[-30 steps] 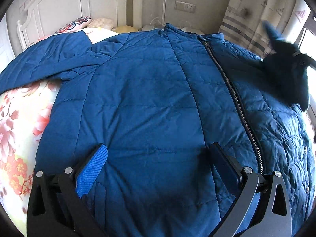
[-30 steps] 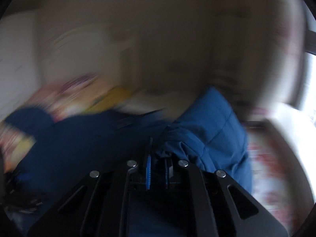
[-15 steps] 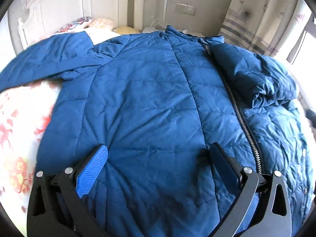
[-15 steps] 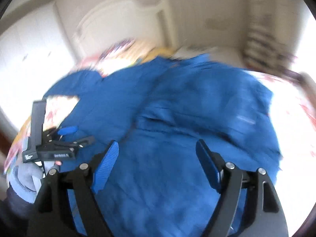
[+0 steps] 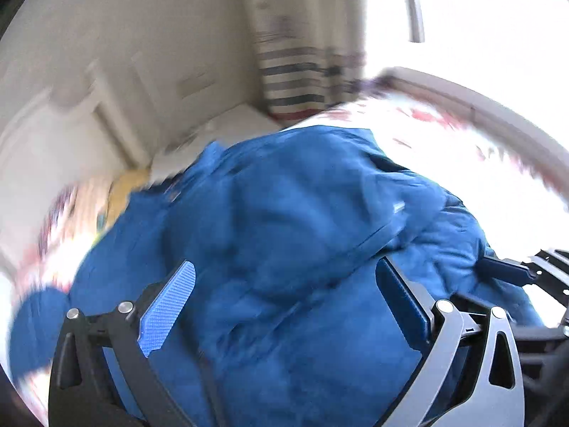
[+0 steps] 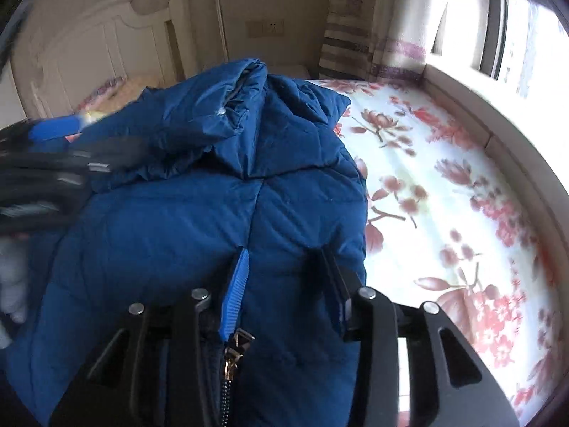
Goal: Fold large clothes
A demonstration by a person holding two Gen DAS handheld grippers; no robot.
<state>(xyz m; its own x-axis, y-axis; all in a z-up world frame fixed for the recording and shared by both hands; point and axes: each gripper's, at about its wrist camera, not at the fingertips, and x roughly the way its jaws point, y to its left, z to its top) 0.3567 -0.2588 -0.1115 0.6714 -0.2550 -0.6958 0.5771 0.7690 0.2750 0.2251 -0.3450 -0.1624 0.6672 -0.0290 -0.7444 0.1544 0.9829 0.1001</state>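
Note:
A blue quilted jacket (image 6: 199, 213) lies front up on the bed, one sleeve (image 6: 227, 121) folded across its chest. My right gripper (image 6: 284, 259) hovers low over the jacket's near edge, beside the zipper's gold pull (image 6: 231, 356). Its jaws are closing with jacket fabric between them, and a gap still shows between the pads. In the blurred left wrist view the left gripper (image 5: 284, 284) stands wide open above the jacket (image 5: 284, 231), holding nothing. The left gripper (image 6: 53, 131) also shows as a blurred streak at the left of the right wrist view.
The floral bedsheet (image 6: 444, 195) stretches bare to the jacket's right, up to a pale window ledge (image 6: 480, 114). A white headboard (image 6: 89, 46) and pillows (image 6: 117, 89) are at the far end. A striped curtain (image 6: 355, 42) hangs in the corner.
The right gripper let go of the sleeve, which now lies across the jacket's front, then sank to the near edge and narrowed its jaws. The left gripper swung quickly to the right and rolled, still open.

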